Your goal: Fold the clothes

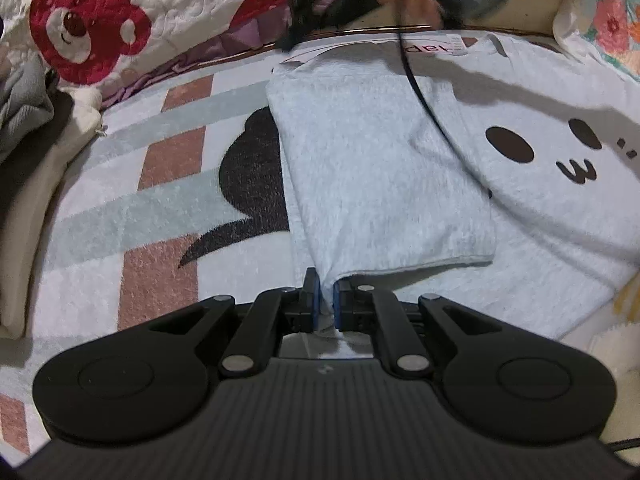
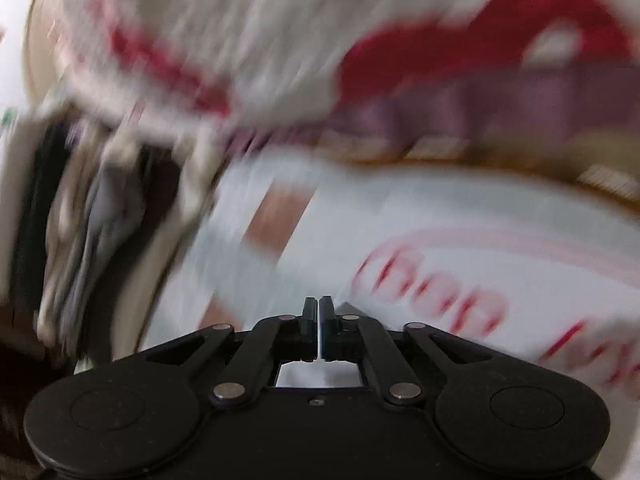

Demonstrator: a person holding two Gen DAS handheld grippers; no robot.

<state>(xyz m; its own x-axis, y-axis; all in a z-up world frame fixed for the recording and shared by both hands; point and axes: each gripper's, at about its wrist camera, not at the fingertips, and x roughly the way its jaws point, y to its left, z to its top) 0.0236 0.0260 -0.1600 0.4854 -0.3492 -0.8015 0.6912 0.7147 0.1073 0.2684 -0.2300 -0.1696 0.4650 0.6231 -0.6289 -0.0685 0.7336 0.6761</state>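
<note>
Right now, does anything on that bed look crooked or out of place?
Nothing damaged or spilled. The pale grey T-shirt has one side folded over, lying slightly askew, its lower corner pinched in the left hand-held gripper. The right wrist view is too blurred to judge.

Backdrop: plush blanket (image 1: 120, 184) with pale, grey-green and brick-pink checks plus a black cartoon shape, white quilted cover (image 1: 180, 8) with red bear faces behind it, purple fabric strip (image 1: 224, 46) between, floral cloth (image 1: 612, 28) at far right, indoor light.
</note>
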